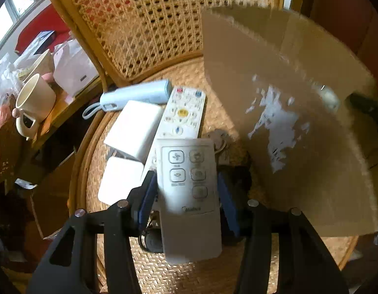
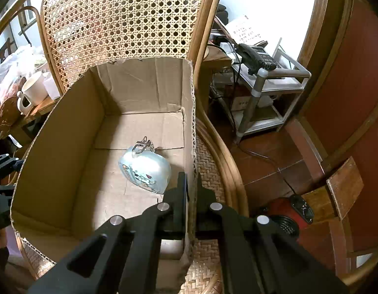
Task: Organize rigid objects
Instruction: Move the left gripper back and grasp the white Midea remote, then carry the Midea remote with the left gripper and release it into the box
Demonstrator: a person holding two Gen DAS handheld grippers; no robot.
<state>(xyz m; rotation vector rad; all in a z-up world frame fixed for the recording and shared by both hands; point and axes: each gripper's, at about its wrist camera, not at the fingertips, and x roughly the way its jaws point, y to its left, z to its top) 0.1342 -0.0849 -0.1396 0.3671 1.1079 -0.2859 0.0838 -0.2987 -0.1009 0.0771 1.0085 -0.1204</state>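
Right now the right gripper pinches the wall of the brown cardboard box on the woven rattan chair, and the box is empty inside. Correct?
Not quite. The right gripper does pinch the wall of the brown cardboard box on the woven rattan chair, but the box is not empty: the right wrist view shows a pale blue rounded pouch with a metal clasp lying on its floor.

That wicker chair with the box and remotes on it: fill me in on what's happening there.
A person is sorting items into a cardboard box on the chair seat. The left gripper has its pads on either side of a white remote. Another remote, two white blocks and a pale blue handheld device still lie on the seat. The right gripper pinches the box's wall. A silvery pouch is already inside.
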